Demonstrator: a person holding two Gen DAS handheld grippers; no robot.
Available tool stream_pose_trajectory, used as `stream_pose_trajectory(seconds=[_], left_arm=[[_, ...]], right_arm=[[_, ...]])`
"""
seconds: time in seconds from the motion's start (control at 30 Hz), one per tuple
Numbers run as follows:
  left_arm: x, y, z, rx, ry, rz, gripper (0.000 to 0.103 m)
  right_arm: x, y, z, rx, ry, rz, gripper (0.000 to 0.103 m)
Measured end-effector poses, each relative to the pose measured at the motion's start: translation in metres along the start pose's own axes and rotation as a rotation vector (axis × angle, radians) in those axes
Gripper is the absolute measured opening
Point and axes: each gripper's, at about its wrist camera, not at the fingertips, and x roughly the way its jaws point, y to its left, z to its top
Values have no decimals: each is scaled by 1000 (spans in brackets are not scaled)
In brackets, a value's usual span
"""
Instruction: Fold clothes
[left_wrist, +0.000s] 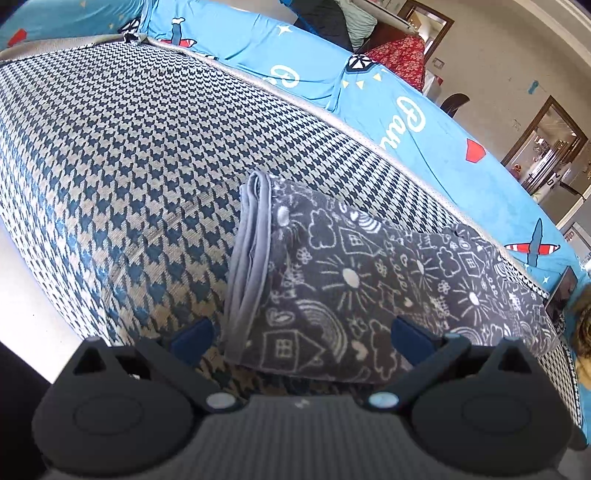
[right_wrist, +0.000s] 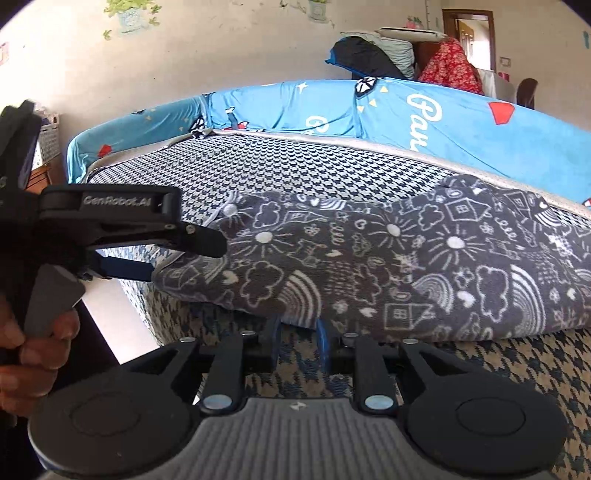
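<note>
A folded grey garment (left_wrist: 343, 280), printed with white doodles of houses, suns, clouds and rainbows, lay on a houndstooth-patterned cushion (left_wrist: 122, 155), towards its near edge; its plain grey bands were stacked at the left end in the left wrist view, and the folded body ran off to the right; the left gripper (left_wrist: 301, 334) stood with its blue-tipped fingers (left_wrist: 192, 334) spread wide, one on either side of the garment's near left corner, clasping nothing, and whether either fingertip touched the fabric could not be told; in the right wrist view the same gripper (right_wrist: 173, 254) lay on its side at the garment's left end, its black finger against or just over the cloth and the blue one below the edge, with the person's hand (right_wrist: 33, 350) wrapped around its handle; the right gripper (right_wrist: 297, 332) had its two blue fingers (right_wrist: 322, 341) nearly together, only a narrow gap between them, at the garment's near lower edge; the fingertips were hidden under the overhanging fabric, so whether cloth was pinched between them could not be told; behind the cushion ran a blue sheet (right_wrist: 424, 122) with white lettering and red shapes; a red floral cloth (right_wrist: 450, 62) hung in the background near a doorway.
</note>
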Motion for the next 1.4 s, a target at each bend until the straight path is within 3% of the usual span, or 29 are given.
stream_pose_trajectory(seconds=[0.13, 0.2, 0.37, 0.6, 1.2, 1.4], left_arm=[[13, 4, 19, -3, 91, -37, 103], [19, 8, 27, -16, 131, -55, 103], [32, 19, 42, -74, 218, -147, 103], [32, 27, 43, -116, 210, -148, 103], [51, 33, 48, -159, 225, -109, 103], [54, 37, 50, -180, 235, -111, 103]], right_arm=[[5, 13, 8, -59, -4, 48, 21], [8, 21, 13, -116, -12, 60, 26], [18, 38, 18, -223, -12, 103, 31], [35, 65, 15, -474, -21, 124, 37], [71, 75, 12, -654, -39, 150, 39], [80, 81, 6, -719, -42, 149, 45]])
